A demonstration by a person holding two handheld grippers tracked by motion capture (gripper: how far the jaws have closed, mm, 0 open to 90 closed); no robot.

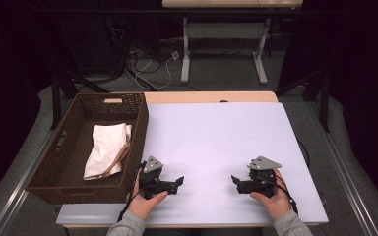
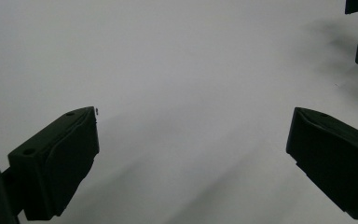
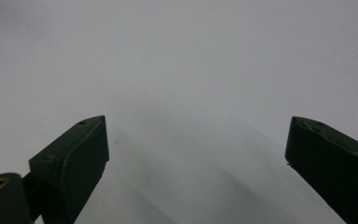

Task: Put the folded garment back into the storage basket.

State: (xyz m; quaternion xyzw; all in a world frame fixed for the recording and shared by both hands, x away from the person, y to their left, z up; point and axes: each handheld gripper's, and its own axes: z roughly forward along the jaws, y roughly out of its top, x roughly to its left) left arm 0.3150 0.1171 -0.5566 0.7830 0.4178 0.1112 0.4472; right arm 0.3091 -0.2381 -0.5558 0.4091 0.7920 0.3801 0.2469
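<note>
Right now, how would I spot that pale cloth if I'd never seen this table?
Find the dark woven basket at the table's left edge. Inside it lies the cloth, folded and cream-white with a tan strip along one side; it is the one pale thing in the basket.

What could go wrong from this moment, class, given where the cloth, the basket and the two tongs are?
1. The white cloth lies deep in the woven basket; reaching in, the left tongs may catch the tall rim and shift or tip the basket.
2. The cloth is loosely folded with a tan strap, so a pinch might lift one layer and let it unfold or snag.
3. The basket overhangs the table edge at the left, so a push could slide it off.
</note>
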